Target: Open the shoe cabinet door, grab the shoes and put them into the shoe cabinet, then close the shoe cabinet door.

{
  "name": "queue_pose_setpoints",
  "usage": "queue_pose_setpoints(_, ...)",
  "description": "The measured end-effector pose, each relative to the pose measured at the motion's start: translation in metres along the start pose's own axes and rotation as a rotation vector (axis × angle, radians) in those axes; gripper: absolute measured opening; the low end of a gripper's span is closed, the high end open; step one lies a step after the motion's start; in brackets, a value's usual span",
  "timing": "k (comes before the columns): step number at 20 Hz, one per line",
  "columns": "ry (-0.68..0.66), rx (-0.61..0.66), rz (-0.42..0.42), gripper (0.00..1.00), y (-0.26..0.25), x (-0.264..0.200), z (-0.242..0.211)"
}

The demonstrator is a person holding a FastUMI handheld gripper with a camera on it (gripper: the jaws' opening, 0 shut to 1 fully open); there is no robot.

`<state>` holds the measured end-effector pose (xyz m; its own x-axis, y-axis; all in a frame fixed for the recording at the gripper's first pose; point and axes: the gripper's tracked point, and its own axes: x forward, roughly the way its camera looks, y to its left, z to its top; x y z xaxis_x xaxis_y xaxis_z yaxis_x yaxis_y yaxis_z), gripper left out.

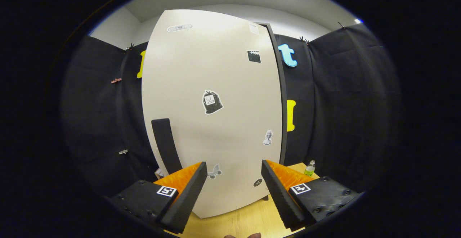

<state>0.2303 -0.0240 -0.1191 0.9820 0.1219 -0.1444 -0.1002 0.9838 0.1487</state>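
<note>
cabinet door (212,122): 1 | door handle (166,144): 1 | bottle (309,168): 1 | fingers (187,194): 2, apart

wooden bench under the cabinet

we see a light wooden bench (248,220) beyond and below our spread fingers (234,194), which grip nothing. the white shoe cabinet (212,122) stands upright on it, door closed, and a small bottle (309,168) with a green label stands on the bench just right of the cabinet.

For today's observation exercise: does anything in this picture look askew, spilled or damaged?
Nothing stands out. The shoe cabinet door is shut and intact, its stickers flat; a bottle stands upright beside it. The gripper is open, just ahead of the door.
</note>
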Motion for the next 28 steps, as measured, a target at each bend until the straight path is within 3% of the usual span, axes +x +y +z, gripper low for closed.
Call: queue_pose_setpoints(28, -0.003, 0.002, 0.003, 0.98, -0.0014, 0.0015, 0.0058)
